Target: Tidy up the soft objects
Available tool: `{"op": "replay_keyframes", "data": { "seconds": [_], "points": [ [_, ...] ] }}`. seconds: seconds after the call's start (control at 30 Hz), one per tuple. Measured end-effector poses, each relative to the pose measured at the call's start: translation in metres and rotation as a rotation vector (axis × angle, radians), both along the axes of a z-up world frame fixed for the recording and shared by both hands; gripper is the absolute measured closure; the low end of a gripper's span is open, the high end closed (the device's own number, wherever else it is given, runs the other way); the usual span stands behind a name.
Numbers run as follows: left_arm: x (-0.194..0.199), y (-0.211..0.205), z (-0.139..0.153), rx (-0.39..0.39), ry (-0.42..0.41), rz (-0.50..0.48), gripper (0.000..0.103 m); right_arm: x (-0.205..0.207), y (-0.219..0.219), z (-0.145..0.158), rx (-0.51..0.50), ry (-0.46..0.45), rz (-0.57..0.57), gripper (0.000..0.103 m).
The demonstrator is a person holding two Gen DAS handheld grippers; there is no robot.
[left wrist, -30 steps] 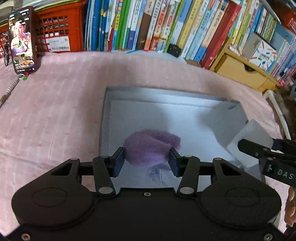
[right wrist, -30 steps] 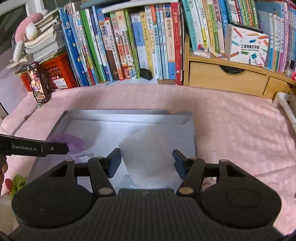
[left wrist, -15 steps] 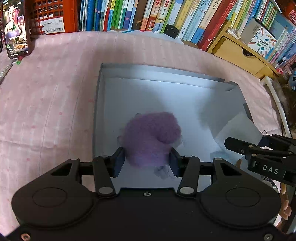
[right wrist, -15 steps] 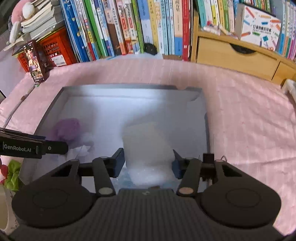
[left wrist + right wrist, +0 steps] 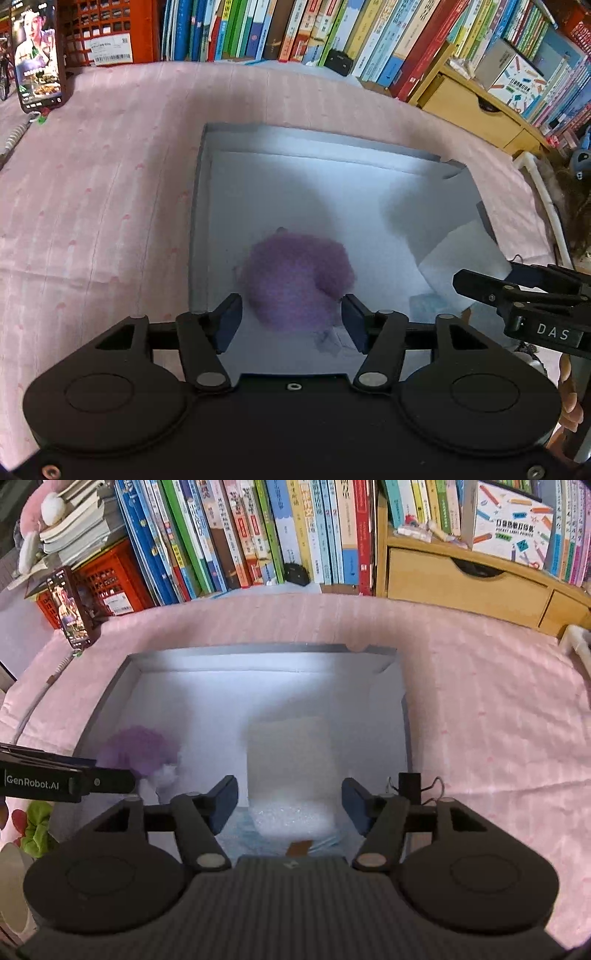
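The fuzzy purple ball point(image 5: 295, 280) lies in the grey box point(image 5: 197, 236) between the spread, released left tool point(image 5: 291, 317). The right tool point(image 5: 290, 799) is also released, straddling a blurred white foam block point(image 5: 291, 771) whose near end is hidden.

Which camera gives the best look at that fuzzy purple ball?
The left wrist view: the purple ball lies centred just beyond the open left gripper. In the right wrist view it is small, at the edge, partly hidden by the left gripper's finger.
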State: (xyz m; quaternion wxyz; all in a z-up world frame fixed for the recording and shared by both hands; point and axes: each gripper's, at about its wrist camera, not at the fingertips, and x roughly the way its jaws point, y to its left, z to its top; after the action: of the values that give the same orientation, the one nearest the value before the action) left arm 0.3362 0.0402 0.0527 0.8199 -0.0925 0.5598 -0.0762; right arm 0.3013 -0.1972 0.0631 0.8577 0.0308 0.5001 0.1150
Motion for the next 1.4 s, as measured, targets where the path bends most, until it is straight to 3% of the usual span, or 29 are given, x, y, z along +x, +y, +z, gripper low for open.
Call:
{"op": "replay_keyframes", "data": {
  "seconds": [0.4,0.7,0.97,1.2,1.4],
  "points": [
    [-0.048,0.001,0.050,0.013,-0.167,-0.007,0.027,-0.038,-0.002,0.042,-0.016,-0.144,0.004,0.015],
    [-0.106,0.014,0.067,-0.011,-0.288,-0.031,0.024,-0.095,-0.001,0.070,-0.029,-0.315,0.031,0.006],
    [-0.156,0.013,0.072,0.033,-0.409,-0.061,0.020,-0.139,0.002,0.075,-0.029,-0.448,0.035,0.001],
    [-0.203,0.011,0.071,-0.007,-0.498,-0.073,0.016,-0.177,0.006,0.072,0.021,-0.551,0.018,0.000],
    [-0.240,0.009,0.070,0.005,-0.595,-0.078,0.013,-0.211,0.010,0.062,0.032,-0.618,0.005,0.000]
  ]
}}
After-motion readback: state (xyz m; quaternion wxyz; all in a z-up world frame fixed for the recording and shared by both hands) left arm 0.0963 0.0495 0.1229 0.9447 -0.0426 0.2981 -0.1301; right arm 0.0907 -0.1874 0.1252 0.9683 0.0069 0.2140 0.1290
